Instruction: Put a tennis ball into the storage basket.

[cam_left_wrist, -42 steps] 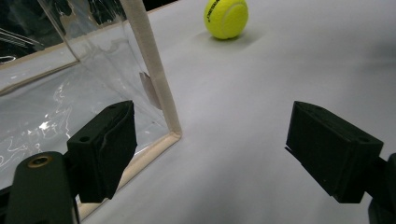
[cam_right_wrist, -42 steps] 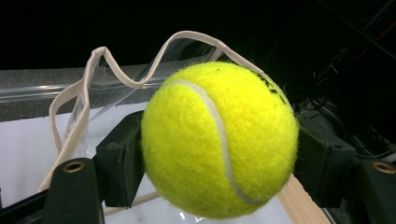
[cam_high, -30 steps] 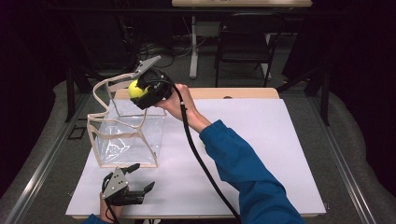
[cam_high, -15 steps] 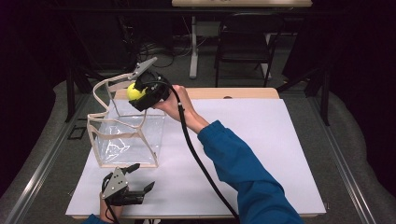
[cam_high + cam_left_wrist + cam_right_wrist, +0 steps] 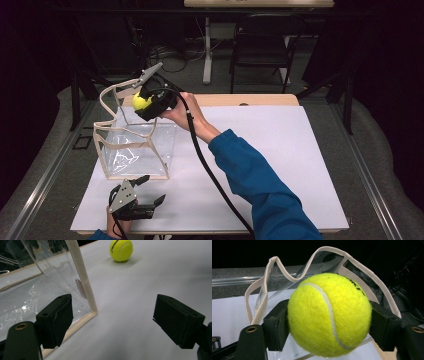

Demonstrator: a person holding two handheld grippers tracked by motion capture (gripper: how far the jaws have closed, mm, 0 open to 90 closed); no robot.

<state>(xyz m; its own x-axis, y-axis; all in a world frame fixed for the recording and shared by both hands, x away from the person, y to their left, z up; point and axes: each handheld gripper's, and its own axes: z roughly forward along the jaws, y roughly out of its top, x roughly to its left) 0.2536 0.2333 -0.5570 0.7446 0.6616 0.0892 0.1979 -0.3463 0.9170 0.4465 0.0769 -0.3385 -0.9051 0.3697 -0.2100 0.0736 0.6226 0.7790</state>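
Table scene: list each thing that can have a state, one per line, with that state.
Clear bag: upright on the table, top open.
Held tennis ball: clamped in the right gripper above the bag's opening.
Second tennis ball: loose on the table.
Right gripper: shut on the held ball.
Left gripper: open, empty, beside the bag.

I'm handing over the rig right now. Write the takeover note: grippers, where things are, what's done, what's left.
Right gripper: shut on a tennis ball, held above the far rim of the clear bag.
Left gripper: open, holding nothing, low near the table's near edge in front of the bag.
Second tennis ball: lies loose on the table beyond the bag's corner.
Done: first ball picked up.
Left: probably drop it into the bag, then fetch the second ball.
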